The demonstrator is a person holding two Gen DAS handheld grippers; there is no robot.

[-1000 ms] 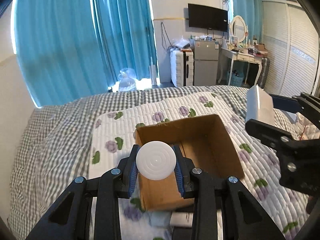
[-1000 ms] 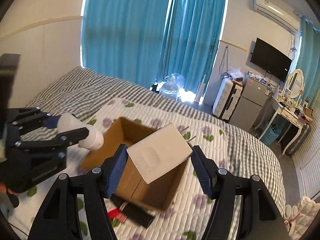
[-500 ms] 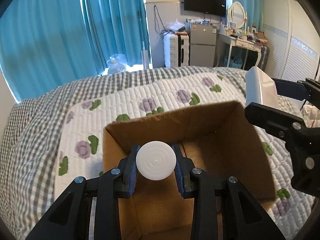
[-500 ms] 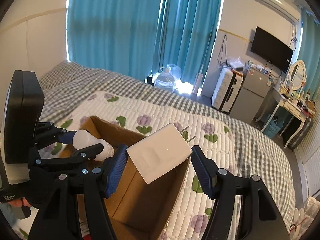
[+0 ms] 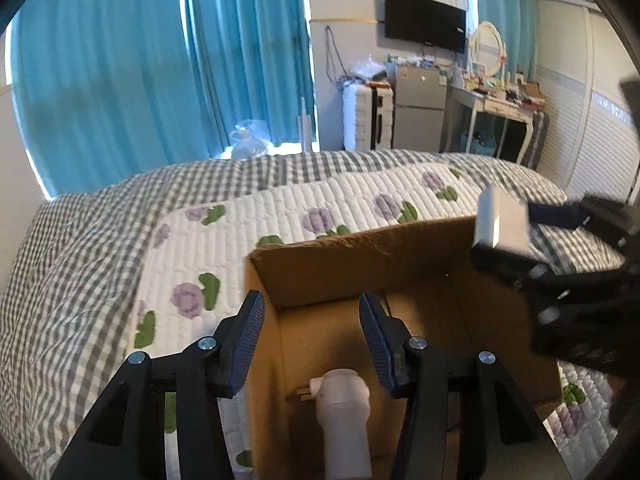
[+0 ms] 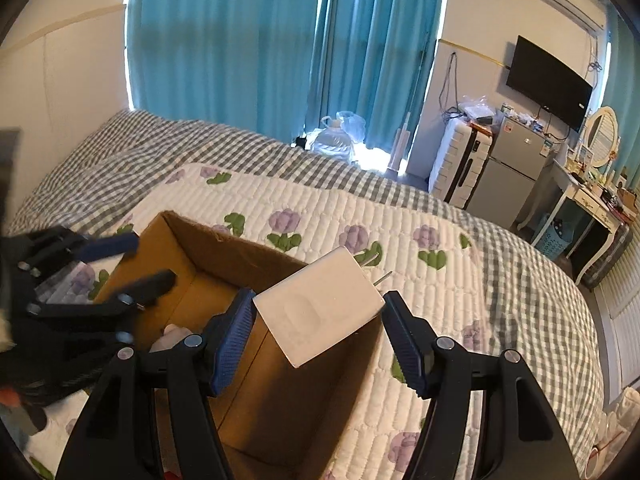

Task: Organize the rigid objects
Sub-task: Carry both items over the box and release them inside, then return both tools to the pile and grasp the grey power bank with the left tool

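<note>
An open cardboard box [image 5: 360,248] sits on the quilted bed; it also shows in the right wrist view [image 6: 200,236]. My left gripper [image 5: 312,320] is open above the box's left wall. A white bottle [image 5: 344,412] lies inside the box below it, and a bit of it shows in the right wrist view [image 6: 172,334]. My right gripper [image 6: 320,332] is shut on a white plug adapter [image 6: 320,308] with metal prongs, held above the box's right part. The adapter also shows in the left wrist view [image 5: 500,220], with the right gripper [image 5: 540,236] around it.
The box rests on a white quilt with purple flowers [image 5: 320,208] over a grey checked bedspread [image 5: 80,240]. Teal curtains [image 5: 160,60], a white suitcase [image 5: 360,120], a small fridge [image 5: 420,108] and a dressing table [image 5: 500,104] stand beyond the bed.
My left gripper opened and let go of the white bottle, which now lies in the box. The right gripper still holds the adapter, now lower over the box.
</note>
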